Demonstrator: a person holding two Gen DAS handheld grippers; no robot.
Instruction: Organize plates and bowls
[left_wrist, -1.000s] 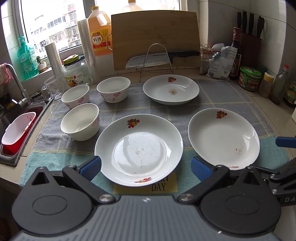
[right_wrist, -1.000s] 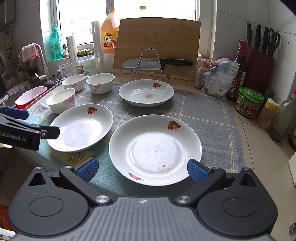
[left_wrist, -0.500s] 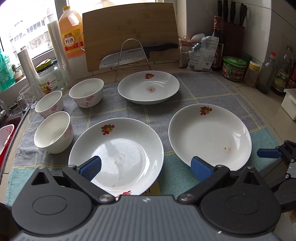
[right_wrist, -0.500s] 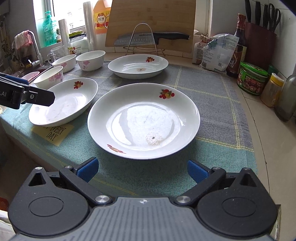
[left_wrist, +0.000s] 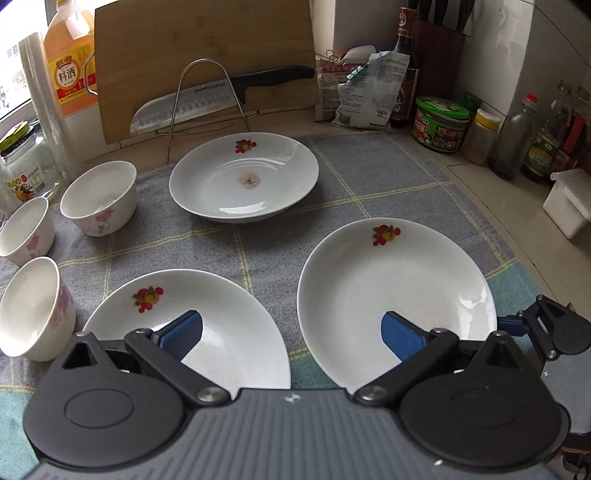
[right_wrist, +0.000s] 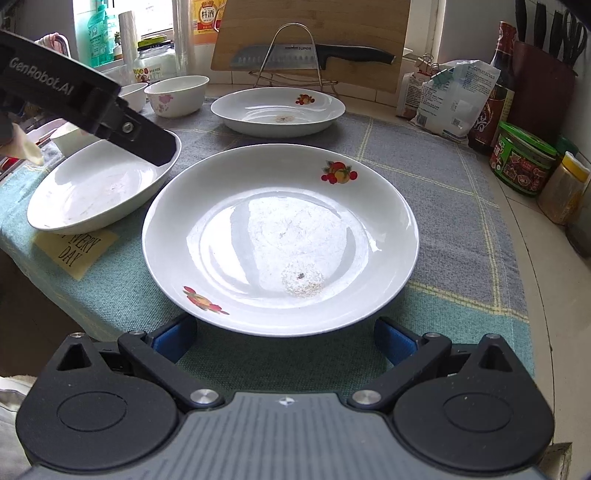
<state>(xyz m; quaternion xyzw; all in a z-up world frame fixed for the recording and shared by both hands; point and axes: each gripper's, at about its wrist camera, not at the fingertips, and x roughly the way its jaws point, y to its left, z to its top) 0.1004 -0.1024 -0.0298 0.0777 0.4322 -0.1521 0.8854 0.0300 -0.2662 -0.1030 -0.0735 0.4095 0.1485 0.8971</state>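
Three white plates with fruit prints lie on a grey-green cloth (left_wrist: 388, 173). My left gripper (left_wrist: 291, 332) is open and hovers low over the gap between the near left plate (left_wrist: 221, 332) and the near right plate (left_wrist: 395, 284). The far plate (left_wrist: 243, 177) has a brown stain. Three white bowls (left_wrist: 99, 195) (left_wrist: 26, 229) (left_wrist: 33, 306) stand at the left. My right gripper (right_wrist: 284, 336) is open, its pads flanking the near rim of the middle plate (right_wrist: 280, 236) without touching. One left finger (right_wrist: 147, 138) hangs over the left plate (right_wrist: 99, 184).
A cutting board (left_wrist: 203, 48) and a knife on a wire rack (left_wrist: 207, 99) stand behind the cloth. An oil jug (left_wrist: 70, 66) and a jar (left_wrist: 22, 166) are at the back left. Bottles, jars (left_wrist: 439, 123) and a white box (left_wrist: 569, 199) line the right. The counter edge runs near the yellow note (right_wrist: 77, 247).
Both grippers have come forward and lower over the plates. The left view has swung right, from over the left plate to the gap between the two near plates.
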